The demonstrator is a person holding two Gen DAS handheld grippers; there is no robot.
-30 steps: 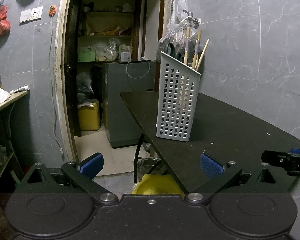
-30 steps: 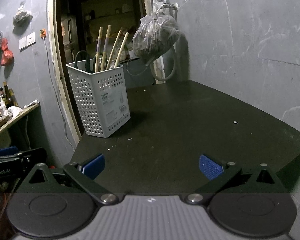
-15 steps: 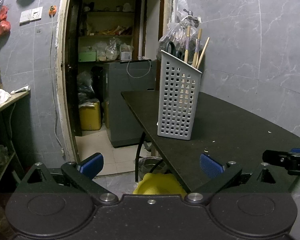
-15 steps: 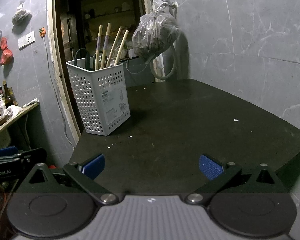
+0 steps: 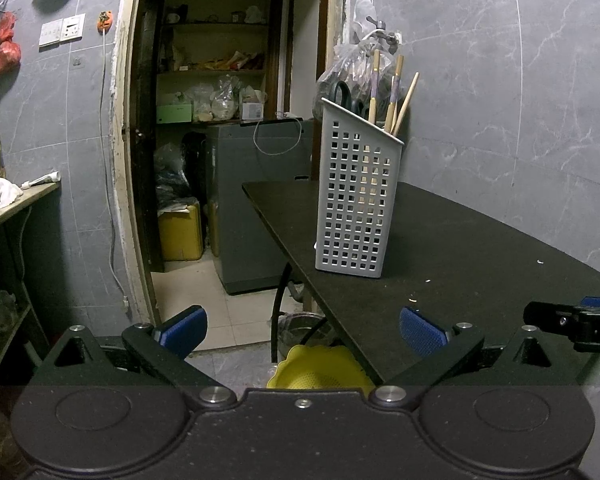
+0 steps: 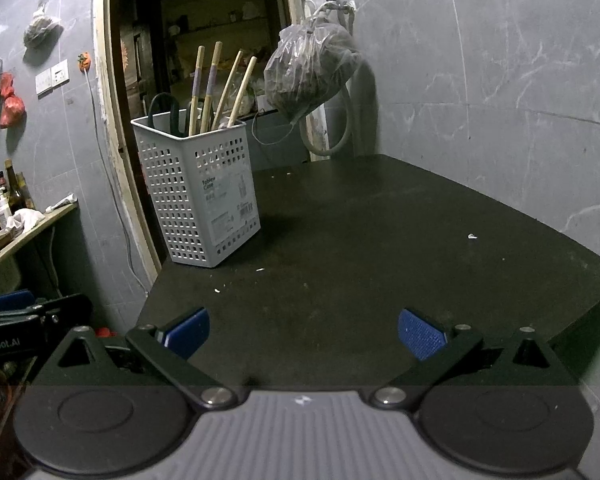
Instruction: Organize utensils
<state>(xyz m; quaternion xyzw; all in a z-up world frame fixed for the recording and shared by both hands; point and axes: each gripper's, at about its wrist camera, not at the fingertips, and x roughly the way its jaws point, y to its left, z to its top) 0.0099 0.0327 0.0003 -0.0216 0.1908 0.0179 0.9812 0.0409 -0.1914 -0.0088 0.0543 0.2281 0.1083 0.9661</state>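
Note:
A grey perforated utensil basket [image 5: 358,200] [image 6: 198,190] stands upright on the black table [image 5: 460,264] [image 6: 380,240] near its left edge. Several wooden chopsticks [image 5: 394,98] [image 6: 216,84] and black scissors handles [image 5: 342,94] [image 6: 162,110] stick out of its top. My left gripper [image 5: 303,330] is open and holds nothing, low by the table's near left corner, well short of the basket. My right gripper [image 6: 303,332] is open too, nothing between its blue pads, over the table's near edge. Each gripper shows at the edge of the other's view.
A plastic bag [image 6: 310,68] hangs on the grey wall behind the basket. A doorway [image 5: 220,120] opens left of the table onto shelves and a grey cabinet. A yellow strainer [image 5: 320,368] lies under the table corner. A shelf with bottles [image 6: 4,208] is at the far left.
Both views have shifted slightly, with the basket sitting a little farther right and higher in frame. The grippers stayed open and the basket did not move on the table.

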